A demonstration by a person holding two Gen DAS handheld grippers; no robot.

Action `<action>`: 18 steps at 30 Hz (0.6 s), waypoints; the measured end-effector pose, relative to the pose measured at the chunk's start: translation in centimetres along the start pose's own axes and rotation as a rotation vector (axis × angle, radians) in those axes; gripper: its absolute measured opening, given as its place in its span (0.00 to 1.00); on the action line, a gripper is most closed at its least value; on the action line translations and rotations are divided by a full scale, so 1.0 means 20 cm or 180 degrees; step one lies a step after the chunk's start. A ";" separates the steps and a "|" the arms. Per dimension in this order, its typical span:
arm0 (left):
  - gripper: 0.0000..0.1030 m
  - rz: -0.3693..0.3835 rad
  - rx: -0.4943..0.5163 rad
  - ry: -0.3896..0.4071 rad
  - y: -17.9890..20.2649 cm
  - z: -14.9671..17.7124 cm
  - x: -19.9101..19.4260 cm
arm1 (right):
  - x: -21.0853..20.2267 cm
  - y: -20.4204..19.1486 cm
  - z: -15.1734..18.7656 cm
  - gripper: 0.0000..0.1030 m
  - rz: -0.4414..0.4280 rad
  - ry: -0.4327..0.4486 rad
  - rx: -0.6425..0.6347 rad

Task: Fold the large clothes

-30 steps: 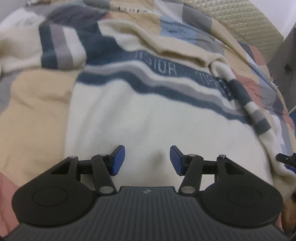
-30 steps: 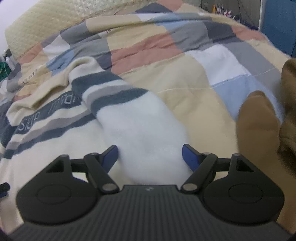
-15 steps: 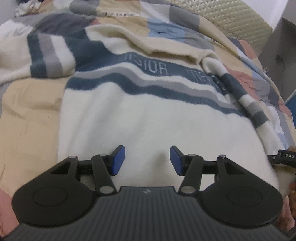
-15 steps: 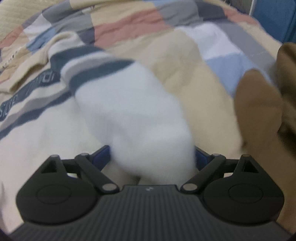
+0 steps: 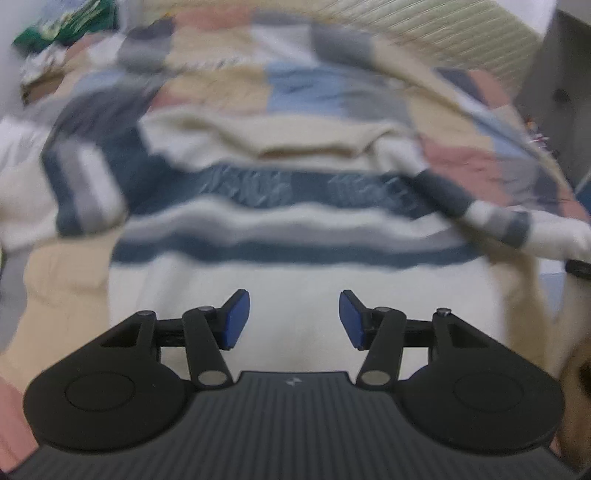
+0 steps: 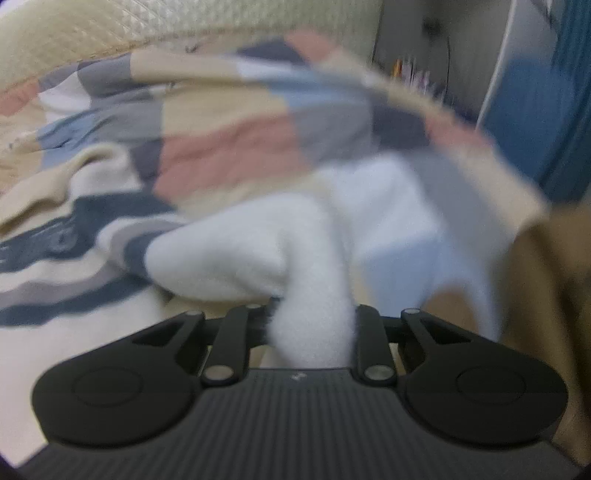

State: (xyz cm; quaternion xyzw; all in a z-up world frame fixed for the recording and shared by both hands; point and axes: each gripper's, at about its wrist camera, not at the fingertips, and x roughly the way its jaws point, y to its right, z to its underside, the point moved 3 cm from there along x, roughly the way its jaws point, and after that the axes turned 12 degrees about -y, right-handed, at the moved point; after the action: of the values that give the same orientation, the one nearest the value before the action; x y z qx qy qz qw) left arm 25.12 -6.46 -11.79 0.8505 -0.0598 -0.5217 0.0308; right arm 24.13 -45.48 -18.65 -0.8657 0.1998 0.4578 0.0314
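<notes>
Between right tongs (image 6: 312,328) just closed, sweater sleeve (image 6: 314,295), pads hidden

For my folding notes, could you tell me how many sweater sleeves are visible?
2: the right sleeve is pinched in the right gripper, which has just been closing; the left sleeve lies spread on the quilt.

We see patchwork quilt (image 5: 458,162) in beige, pink, blue, grey squares covering bed; quilted cream headboard (image 6: 81,33) behind it; blue panel (image 6: 569,110) at far right (blurred); green clutter (image 5: 66,20) top left.
</notes>
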 end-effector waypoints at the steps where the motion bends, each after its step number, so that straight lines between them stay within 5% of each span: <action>1: 0.58 0.0055 0.0076 0.0074 0.05 -0.03 -0.05 | 0.01 0.02 -0.04 0.22 0.0081 0.0052 -0.0071; 7: 0.58 -0.0095 0.0423 0.0169 0.21 -0.13 -0.15 | 0.11 0.13 -0.12 0.25 -0.0123 -0.0271 0.0024; 11: 0.58 0.0020 0.0435 -0.0009 0.13 -0.05 -0.11 | 0.14 0.12 -0.06 0.29 -0.0220 -0.0372 0.0075; 16: 0.58 -0.0067 0.0383 -0.0032 -0.12 0.09 0.06 | 0.09 0.16 -0.01 0.76 -0.0489 -0.0292 0.0298; 18: 0.58 -0.0243 0.0452 0.0147 -0.20 0.15 0.15 | 0.02 0.15 0.01 0.76 -0.0567 -0.0197 0.0347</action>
State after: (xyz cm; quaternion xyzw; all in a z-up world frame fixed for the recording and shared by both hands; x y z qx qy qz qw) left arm 24.13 -2.90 -16.26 0.8640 -0.0635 -0.4972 -0.0481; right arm 23.06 -48.26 -18.83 -0.8625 0.1456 0.4682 0.1251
